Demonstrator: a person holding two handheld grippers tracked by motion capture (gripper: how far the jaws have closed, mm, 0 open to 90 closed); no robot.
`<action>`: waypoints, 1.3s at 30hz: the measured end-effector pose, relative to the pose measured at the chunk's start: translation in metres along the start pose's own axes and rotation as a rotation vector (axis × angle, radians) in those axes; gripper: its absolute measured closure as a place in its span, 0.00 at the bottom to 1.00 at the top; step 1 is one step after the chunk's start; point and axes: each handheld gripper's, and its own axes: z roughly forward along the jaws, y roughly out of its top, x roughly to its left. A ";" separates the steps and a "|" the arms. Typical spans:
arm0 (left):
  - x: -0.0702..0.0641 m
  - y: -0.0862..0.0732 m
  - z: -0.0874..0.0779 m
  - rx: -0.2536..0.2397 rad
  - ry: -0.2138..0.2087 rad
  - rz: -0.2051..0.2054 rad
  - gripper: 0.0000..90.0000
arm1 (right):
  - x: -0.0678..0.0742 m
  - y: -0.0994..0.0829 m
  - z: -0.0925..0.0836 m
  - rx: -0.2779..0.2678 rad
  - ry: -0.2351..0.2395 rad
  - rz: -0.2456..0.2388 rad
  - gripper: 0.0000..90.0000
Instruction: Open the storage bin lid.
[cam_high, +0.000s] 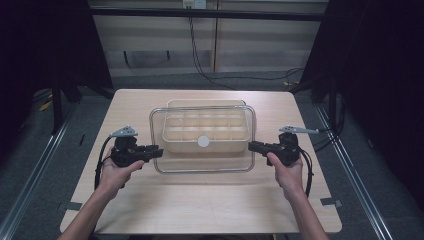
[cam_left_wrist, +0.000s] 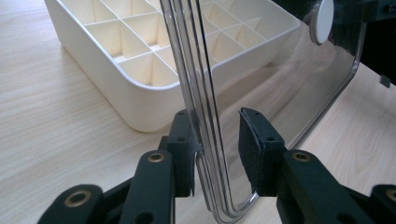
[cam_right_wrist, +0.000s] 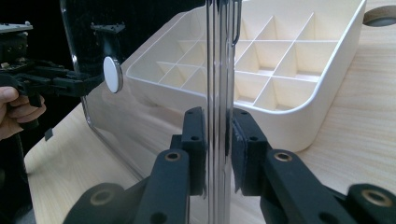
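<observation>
A clear plastic lid (cam_high: 200, 164) with a white round knob (cam_high: 203, 141) hovers flat over a white divided box (cam_high: 172, 143) in the middle of the wooden table. My left gripper (cam_high: 160, 151) is at the lid's left edge. In the left gripper view it (cam_left_wrist: 217, 144) is open: the lid's rim (cam_left_wrist: 205, 116) lies against one pad, with a gap to the other. My right gripper (cam_high: 251, 146) is at the lid's right edge. In the right gripper view it (cam_right_wrist: 218, 149) is shut on the lid's rim (cam_right_wrist: 219, 70). The box (cam_right_wrist: 299, 126) lies just beyond.
The table (cam_high: 200, 210) has bare wood in front of the box and at both sides. Small tape marks (cam_high: 73, 205) sit at its front corners. Black cables (cam_high: 200, 60) run across the floor behind the table, with dark frames left and right.
</observation>
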 end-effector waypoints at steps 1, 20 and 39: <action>-0.001 -0.001 0.000 -0.002 -0.003 -0.002 0.74 | 0.000 0.000 0.000 0.000 0.000 0.000 0.86; -0.007 -0.021 -0.009 0.025 -0.008 -0.016 0.74 | 0.013 -0.015 -0.007 0.032 0.024 -0.001 0.87; -0.021 -0.031 -0.015 0.055 -0.027 -0.021 0.74 | 0.018 -0.032 -0.016 0.039 0.033 0.019 0.87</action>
